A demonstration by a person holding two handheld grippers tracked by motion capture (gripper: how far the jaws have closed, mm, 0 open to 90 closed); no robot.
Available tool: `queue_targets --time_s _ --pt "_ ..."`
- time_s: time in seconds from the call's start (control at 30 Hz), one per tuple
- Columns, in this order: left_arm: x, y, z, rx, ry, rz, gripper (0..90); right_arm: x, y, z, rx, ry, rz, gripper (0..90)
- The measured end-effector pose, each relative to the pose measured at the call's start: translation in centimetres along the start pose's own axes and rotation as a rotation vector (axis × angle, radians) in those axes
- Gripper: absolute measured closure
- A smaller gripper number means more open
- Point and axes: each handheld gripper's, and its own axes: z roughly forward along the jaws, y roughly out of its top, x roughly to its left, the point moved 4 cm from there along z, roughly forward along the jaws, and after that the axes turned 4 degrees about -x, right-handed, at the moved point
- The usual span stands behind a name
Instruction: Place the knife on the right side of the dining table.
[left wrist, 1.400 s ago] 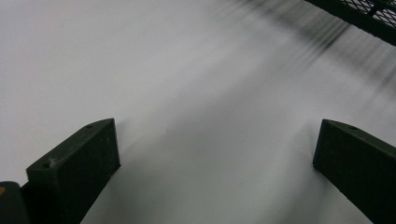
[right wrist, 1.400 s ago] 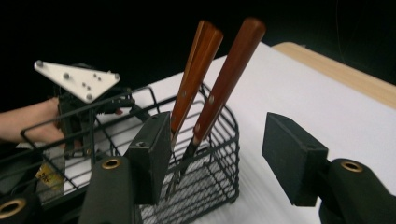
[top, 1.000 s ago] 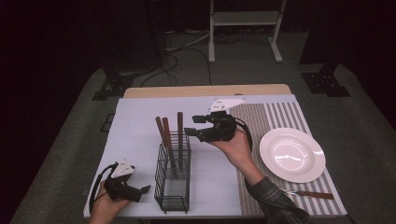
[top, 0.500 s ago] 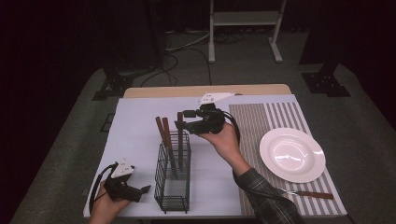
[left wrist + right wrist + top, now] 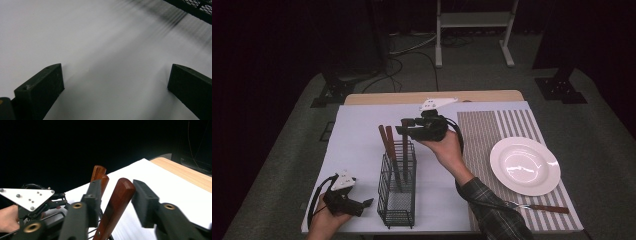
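Nearest me, my left gripper [image 5: 362, 204] rested on the white sheet covering the desk [image 5: 362, 125], fingers [image 5: 41, 86] spread wide around nothing, just beside the wire caddy [image 5: 397, 197]. Farther out, my right gripper [image 5: 404, 129] had just been closing its fingers [image 5: 146, 201] around one wooden-handled utensil [image 5: 117, 200] standing in the caddy; a sliver of gap remained on one side, so I judged the grasp unfinished. Next I needed to squeeze firmly, then lift straight up, clear of the two neighbouring handles [image 5: 387, 140]. Beyond lay the striped mat [image 5: 482, 130] and plate [image 5: 525, 165].
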Motion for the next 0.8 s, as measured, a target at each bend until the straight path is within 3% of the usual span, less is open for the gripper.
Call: queue_targets --time_s 0.1,0.33,0.8 --pt "0.0 0.0 0.0 0.0 0.0 0.0 0.0 0.0 0.0 -0.2 -0.002 -0.001 0.002 69.4" --pt "0.0 0.0 0.0 -0.001 0.0 0.0 0.0 0.5 0.1 -0.7 -0.017 0.012 -0.006 72.7" --pt "0.0 0.0 0.0 0.001 -0.001 0.002 0.0 2.4 0.7 -2.2 -0.07 0.103 0.008 79.8"
